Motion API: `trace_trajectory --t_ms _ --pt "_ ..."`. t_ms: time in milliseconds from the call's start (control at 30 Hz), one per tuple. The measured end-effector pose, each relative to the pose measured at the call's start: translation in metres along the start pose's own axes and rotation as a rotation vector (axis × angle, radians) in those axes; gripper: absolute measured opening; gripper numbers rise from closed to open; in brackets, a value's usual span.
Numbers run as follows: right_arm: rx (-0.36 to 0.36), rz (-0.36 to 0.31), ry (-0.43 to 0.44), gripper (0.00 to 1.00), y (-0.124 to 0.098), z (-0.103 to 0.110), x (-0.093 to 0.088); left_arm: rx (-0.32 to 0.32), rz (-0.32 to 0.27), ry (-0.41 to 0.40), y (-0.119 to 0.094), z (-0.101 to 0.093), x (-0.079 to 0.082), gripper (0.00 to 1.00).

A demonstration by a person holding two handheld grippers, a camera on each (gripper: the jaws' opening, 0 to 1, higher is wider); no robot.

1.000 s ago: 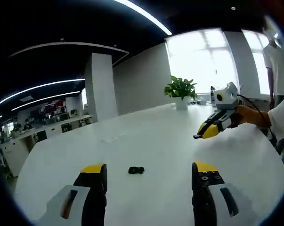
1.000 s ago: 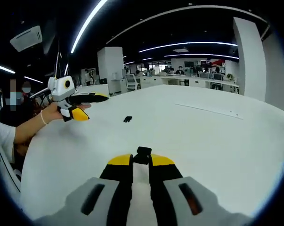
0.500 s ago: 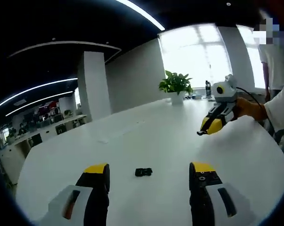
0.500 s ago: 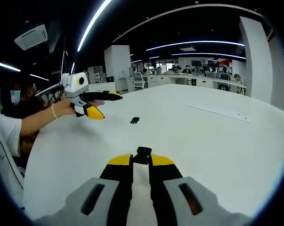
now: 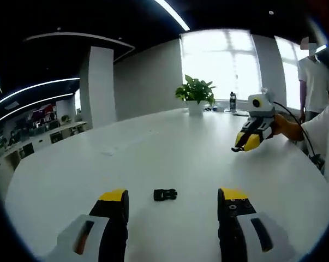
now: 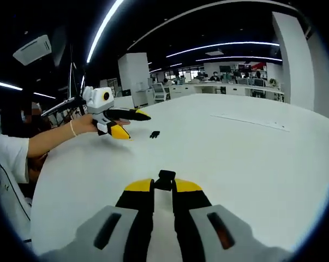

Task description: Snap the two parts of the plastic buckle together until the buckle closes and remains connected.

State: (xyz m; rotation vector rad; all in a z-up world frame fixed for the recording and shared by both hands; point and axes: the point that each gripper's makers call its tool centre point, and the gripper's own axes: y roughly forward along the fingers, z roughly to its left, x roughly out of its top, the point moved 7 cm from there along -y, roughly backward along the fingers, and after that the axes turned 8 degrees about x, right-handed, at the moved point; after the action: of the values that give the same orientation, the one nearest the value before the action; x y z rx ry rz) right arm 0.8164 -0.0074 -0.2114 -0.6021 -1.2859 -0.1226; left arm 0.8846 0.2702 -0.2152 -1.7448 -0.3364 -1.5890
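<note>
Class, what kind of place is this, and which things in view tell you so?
Probably an open-plan office: rows of desks with people seated in the background, a big white table, and a potted plant by a window.

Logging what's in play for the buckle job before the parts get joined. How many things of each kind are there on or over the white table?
Buckle parts: 2, one lying on the white table between the jaws of the left gripper (buckle part on the table), one clamped in the right gripper (held buckle part).
Grippers: 2
Potted plant: 1
Total: 5
</note>
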Motion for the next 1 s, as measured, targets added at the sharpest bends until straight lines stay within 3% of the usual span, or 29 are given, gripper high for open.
trace_trajectory --t_ms 333,567,767,1000 --pt "0.021 0.003 0.004 0.12 -0.001 0.005 -0.002 0.036 0.056 -0.009 0.012 -0.002 0.0 0.59" --pt "0.026 0.01 0.011 0.12 -0.003 0.009 -0.005 0.063 0.066 -0.098 0.015 -0.001 -0.004 0.52" --pt "0.029 0.002 0.008 0.12 -0.005 0.013 -0.004 0.098 0.1 -0.045 0.02 -0.006 -0.005 0.47" --pt "0.034 -0.013 0.008 0.12 -0.007 0.016 -0.004 0.117 0.089 -0.101 0.023 -0.005 -0.006 0.42"
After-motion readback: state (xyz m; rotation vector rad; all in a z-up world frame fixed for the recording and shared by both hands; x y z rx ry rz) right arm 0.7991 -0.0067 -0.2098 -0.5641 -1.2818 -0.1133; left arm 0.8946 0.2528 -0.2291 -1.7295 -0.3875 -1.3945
